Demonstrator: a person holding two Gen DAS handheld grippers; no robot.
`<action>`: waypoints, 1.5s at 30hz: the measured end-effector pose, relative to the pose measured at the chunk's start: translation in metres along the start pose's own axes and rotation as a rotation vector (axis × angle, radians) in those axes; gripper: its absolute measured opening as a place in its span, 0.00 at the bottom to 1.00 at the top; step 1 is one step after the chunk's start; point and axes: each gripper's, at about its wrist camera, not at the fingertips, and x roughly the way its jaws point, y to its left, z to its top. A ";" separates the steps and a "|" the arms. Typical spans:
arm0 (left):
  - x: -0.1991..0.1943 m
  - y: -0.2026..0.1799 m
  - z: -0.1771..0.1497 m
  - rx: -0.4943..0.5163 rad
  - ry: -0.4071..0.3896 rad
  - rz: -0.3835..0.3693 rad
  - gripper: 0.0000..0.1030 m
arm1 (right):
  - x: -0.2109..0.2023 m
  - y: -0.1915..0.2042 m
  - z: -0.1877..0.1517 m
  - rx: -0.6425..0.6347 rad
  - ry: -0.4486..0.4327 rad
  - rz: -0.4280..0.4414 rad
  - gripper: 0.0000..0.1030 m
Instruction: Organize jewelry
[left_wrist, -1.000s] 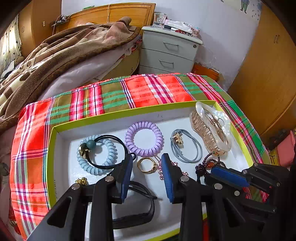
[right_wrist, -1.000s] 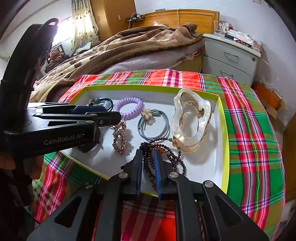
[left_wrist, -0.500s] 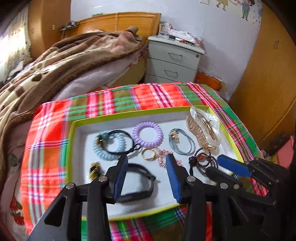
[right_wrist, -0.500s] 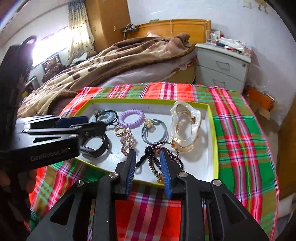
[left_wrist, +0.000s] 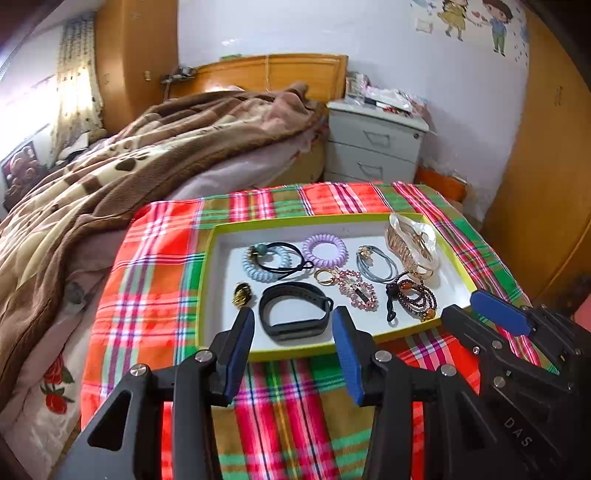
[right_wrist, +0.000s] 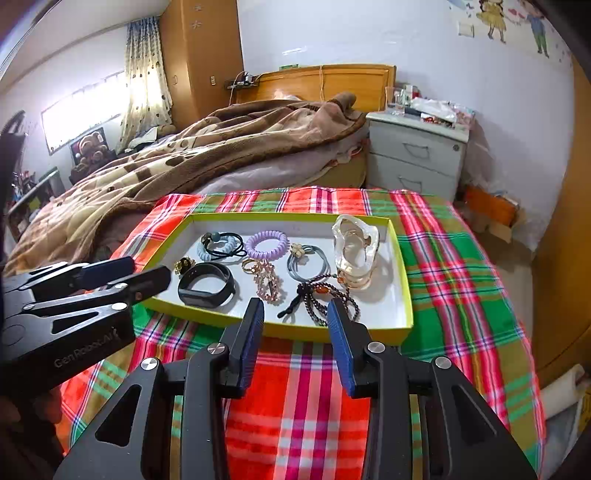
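Nearest the cameras, the left gripper stood wide apart and held nothing. The right gripper had just been opening its jaws, with nothing between them; both hung over the plaid cloth at the tray's near edge. Beyond them, a white tray with a yellow-green rim lay on the cloth. Inside, a black wristband sat at the near left, dark beaded bracelets at the near right. Farther back lay a purple coil hair tie, a grey hair tie and a clear hair claw. A brown blanket and a grey nightstand stood behind.
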 end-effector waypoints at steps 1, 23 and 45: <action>-0.004 0.000 -0.003 -0.001 -0.012 0.009 0.44 | -0.002 0.001 -0.001 0.000 -0.003 -0.006 0.36; -0.032 0.000 -0.032 -0.031 -0.031 0.034 0.44 | -0.023 0.011 -0.016 0.041 -0.033 -0.026 0.36; -0.033 0.003 -0.035 -0.033 -0.018 0.034 0.44 | -0.025 0.012 -0.016 0.046 -0.031 -0.025 0.36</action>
